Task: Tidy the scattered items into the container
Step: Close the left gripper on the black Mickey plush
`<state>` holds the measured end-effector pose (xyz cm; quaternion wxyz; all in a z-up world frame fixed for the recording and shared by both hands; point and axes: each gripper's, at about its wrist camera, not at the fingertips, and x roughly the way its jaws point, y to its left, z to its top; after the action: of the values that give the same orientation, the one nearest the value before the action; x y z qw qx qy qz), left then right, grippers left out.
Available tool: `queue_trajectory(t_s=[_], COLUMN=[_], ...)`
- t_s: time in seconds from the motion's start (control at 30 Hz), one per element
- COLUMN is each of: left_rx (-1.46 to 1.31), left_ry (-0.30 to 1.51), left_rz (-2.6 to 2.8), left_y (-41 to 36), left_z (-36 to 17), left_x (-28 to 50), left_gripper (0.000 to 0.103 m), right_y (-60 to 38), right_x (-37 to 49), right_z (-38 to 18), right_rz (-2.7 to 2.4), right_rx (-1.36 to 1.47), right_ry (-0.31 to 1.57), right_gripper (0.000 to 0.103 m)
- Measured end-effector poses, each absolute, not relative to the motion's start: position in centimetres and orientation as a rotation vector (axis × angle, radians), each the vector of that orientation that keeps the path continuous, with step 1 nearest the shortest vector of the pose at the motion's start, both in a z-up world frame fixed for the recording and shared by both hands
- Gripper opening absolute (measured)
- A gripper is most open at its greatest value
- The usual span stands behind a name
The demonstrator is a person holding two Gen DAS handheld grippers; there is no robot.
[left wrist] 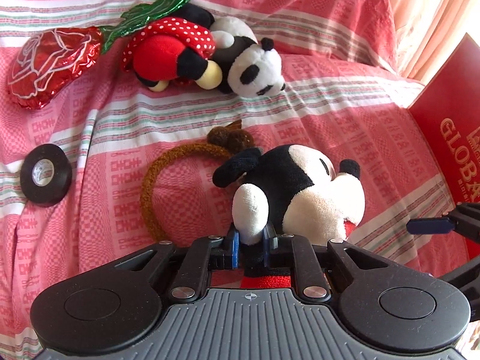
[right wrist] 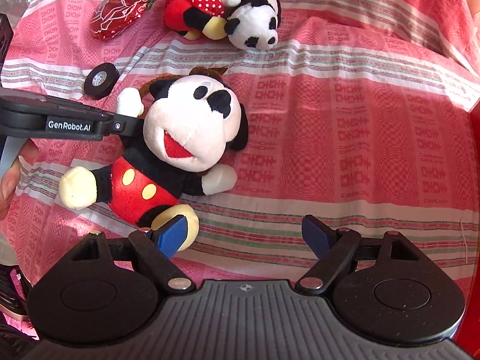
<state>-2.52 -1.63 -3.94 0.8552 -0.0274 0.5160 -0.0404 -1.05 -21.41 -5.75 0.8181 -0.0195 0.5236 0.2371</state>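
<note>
A Mickey plush lies on the pink bedspread, its face turned up in the right wrist view. My left gripper is shut on the plush's white-gloved arm, with a blue pad pressing on each side. From the right wrist view the left gripper comes in from the left, just behind the plush's head. My right gripper stands open above the bedspread with nothing between its pads. Its left pad overlaps the plush's yellow foot. The red box stands at the right.
Farther back lie a panda plush, a red polka-dot plush and a foil rose. A black tape roll sits at the left. A brown fuzzy headband lies partly under the Mickey plush. A person's hand shows at the left edge.
</note>
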Motion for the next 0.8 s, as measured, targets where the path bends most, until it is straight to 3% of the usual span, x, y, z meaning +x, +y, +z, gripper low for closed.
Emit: queue_trajectory(t_s=[0.17,0.37,0.43,0.57,0.67,0.8], left_rx=[-0.09,-0.199,-0.165,-0.072,-0.083,-0.107], left_ry=[1.116,1.123,1.122,1.115,1.127,1.145], left_rz=[-0.022,-0.103,-0.098,-0.099,-0.109,-0.122], left_y=[0.9,2.5,2.0,1.2,1.7,2.4], left_z=[-5.3,-5.4,-5.6,-6.0,-6.3,-6.8], left_x=[-1.9,-1.6,-1.6,-1.5,-1.1,-0.6], left_gripper=[0.011,0.02,0.029,0.029,0.031,0.032], right_y=[-20.9,-19.7,-18.9,-17.8,-17.7,-17.4], right_x=[0.3,0.6,0.6,1.2,1.5,1.6], right_z=[-5.9,-6.8,-6.4,-6.6,-7.4,-7.7], right_rz=[0.489,0.578,0.591,0.613,0.641,0.645], right_rx=[-0.09,0.027,0.017,0.007,0.09,0.152], right_ry=[1.1,1.16,1.142,1.152,1.175,1.155], right_gripper=[0.077,0.072,0.072,0.071,0.058,0.051])
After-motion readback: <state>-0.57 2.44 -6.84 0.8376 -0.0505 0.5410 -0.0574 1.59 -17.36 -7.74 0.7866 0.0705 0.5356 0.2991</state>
